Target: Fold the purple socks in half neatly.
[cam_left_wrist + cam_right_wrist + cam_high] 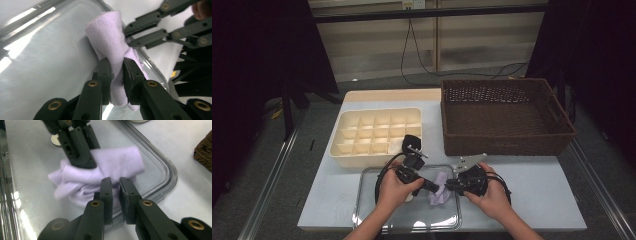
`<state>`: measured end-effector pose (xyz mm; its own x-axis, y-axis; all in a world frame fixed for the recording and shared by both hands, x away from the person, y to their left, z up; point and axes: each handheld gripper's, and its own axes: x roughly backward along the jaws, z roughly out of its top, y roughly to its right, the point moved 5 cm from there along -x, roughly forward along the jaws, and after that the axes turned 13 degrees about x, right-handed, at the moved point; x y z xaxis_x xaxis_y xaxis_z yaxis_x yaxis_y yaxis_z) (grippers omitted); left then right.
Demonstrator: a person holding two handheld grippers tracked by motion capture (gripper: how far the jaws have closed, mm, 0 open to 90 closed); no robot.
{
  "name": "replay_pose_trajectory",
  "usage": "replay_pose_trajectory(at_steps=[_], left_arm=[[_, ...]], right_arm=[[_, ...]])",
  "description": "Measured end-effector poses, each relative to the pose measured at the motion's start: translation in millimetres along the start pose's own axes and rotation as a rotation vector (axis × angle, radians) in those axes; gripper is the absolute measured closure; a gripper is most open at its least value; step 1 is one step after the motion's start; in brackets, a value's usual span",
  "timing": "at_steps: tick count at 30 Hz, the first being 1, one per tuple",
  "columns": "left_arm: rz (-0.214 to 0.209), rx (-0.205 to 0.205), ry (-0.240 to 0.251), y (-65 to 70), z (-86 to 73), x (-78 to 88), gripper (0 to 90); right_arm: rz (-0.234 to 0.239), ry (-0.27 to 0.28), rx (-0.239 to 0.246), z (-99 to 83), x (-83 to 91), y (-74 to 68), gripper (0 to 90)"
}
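Observation:
A pale purple cloth (440, 193) lies bunched in the right half of a clear plastic tray (362, 200) at the table's near edge. My left gripper (436, 188) comes at it from the left and my right gripper (448, 186) from the right, tips almost meeting. In the left gripper view the left gripper (116, 61) is shut on a fold of the cloth (107, 32), and the right gripper (126, 38) pinches its far edge. In the right gripper view the right gripper (115, 180) stands nearly closed at the edge of the cloth (120, 160).
A cream box (337, 145) divided into several compartments stands behind the tray at the left. A dark wicker basket (502, 82) sits at the back right. A small white round thing (55, 140) rests in the tray near the left gripper.

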<state>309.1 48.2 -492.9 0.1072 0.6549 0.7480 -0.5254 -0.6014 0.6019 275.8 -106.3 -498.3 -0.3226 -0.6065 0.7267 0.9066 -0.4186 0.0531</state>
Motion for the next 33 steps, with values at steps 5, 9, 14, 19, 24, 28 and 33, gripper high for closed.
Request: replay_pose_trajectory(at_steps=[5,9,14,19,24,28,33], left_arm=[[0.004,0.032,0.049,-6.4,5.5,7.5,76.6],[-0.016,0.039,0.051,-4.8,5.2,5.7,62.8],[-0.014,0.061,0.048,-8.1,4.8,2.3,53.0],[-0.049,0.111,0.050,-5.2,3.8,-7.1,47.4],[-0.046,0.108,0.041,-7.0,3.7,-6.1,48.2],[-0.056,0.116,0.045,-5.9,3.6,-7.2,50.2],[-0.068,0.099,0.045,-3.8,3.6,-6.0,58.0]], right_arm=[[0.033,-0.009,0.015,0.8,-1.2,-4.2,86.6],[0.050,-0.030,0.033,0.3,-7.6,-9.0,88.5],[0.050,-0.031,0.035,0.4,-11.7,-10.7,89.8],[0.051,-0.016,0.040,1.0,-13.8,-12.2,90.0],[0.047,-0.018,0.043,1.3,-14.5,-12.7,90.0],[0.042,-0.013,0.048,2.4,-16.0,-13.1,90.0],[0.032,-0.010,0.041,2.5,-16.2,-13.4,90.0]])
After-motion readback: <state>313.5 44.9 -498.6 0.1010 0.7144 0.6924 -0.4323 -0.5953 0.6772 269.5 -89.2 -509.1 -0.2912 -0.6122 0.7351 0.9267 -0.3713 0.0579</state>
